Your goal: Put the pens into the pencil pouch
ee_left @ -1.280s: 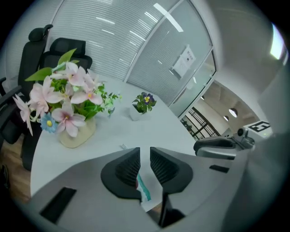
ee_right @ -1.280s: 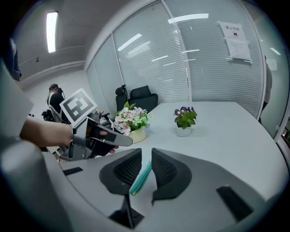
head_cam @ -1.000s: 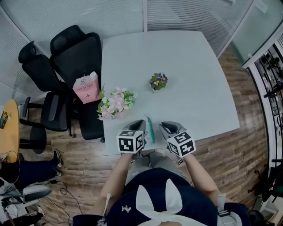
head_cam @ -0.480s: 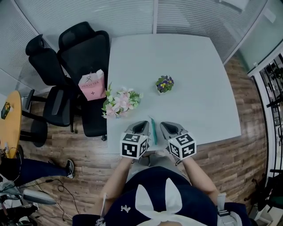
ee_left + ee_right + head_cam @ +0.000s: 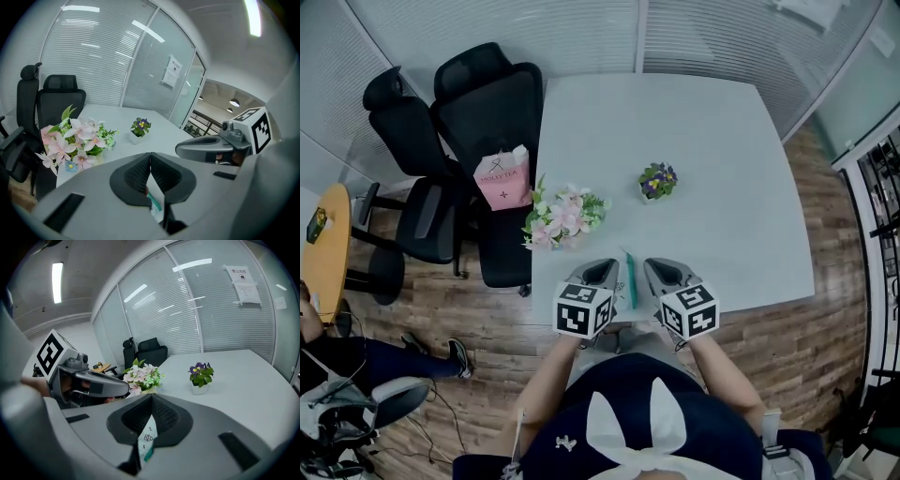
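Teal-trimmed pouch (image 5: pixel 630 281) pinched by left claw (image 5: pixel 150 159), right claw (image 5: pixel 152 401).

Lettering on pink bag (image 5: pixel 504 180) unreadably small, pencil pouch (image 5: pixel 146 443) largely hidden behind right claw (image 5: pixel 151 397)

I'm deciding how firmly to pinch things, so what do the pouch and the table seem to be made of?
Pouch: probably thin flexible plastic or coated fabric, smooth; it shows as a pale, sheet-thin panel with small prints and a teal edge.
Table: likely laminate or painted board, matte pale grey; its top is flat, even and grainless. Its core cannot be told.
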### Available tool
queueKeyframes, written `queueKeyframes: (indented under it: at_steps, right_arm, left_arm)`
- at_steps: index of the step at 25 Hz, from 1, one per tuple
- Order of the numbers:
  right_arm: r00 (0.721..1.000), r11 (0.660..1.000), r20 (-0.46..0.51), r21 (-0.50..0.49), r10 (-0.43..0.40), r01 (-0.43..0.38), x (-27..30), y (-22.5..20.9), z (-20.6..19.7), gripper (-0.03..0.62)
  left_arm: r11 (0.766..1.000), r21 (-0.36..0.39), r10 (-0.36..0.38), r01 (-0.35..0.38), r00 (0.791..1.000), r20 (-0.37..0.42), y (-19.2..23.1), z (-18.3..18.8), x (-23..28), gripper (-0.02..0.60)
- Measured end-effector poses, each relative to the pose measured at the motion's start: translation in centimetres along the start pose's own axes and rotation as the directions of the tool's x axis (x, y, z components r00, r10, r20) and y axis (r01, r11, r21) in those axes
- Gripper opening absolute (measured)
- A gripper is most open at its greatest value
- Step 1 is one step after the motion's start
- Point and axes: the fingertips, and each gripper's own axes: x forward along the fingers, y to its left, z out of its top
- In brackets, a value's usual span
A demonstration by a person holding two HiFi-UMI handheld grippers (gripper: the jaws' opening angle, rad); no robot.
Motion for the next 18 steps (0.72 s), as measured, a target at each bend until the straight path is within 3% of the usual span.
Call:
queueKeyframes:
  at_steps: [18]
  right_arm:
    - [1.0, 1.0, -0.008, 0.007, 0.016, -0.016, 0.65, 0.77, 0.1, 0.003]
  left_arm:
    - [1.0, -0.012, -0.004, 0.004, 1.0, 0.004, 0.7, 0.4, -0.24, 0.023]
